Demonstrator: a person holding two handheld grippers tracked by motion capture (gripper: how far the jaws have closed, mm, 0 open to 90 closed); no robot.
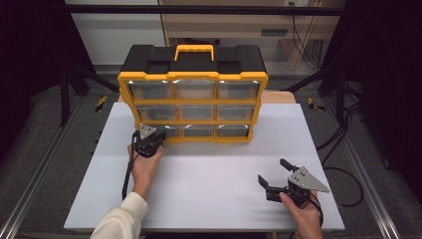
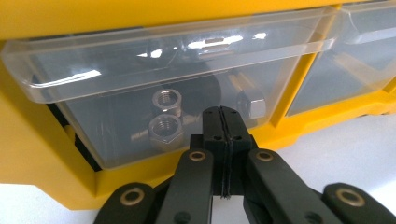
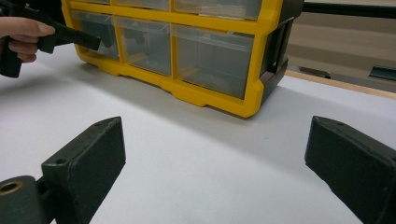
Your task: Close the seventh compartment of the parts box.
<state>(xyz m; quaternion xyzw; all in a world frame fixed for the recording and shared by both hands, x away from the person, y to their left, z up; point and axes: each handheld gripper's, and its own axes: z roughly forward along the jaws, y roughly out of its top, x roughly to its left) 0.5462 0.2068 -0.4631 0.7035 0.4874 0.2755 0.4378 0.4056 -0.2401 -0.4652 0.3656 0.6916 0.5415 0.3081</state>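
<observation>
Peering past clenched left fingers [image 2: 223,116], hex nuts [image 2: 165,128] show inside the drawer [image 2: 140,60]; right fingers [image 1: 271,174] released.

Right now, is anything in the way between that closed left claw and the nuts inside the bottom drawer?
Yes. The drawer's clear front stands between the shut left claw and the nuts; the claw's tips sit right at that front, and the drawer is not pulled out.

- In the left gripper view, the left gripper [image 2: 223,116] covers part of the clear drawer [image 2: 154,88] front; a hex part just right of its tips is half hidden.
- The right gripper [image 3: 215,154] is cut off by the bottom edge.
- The organizer [image 3: 187,51] beyond it loses its top.
</observation>
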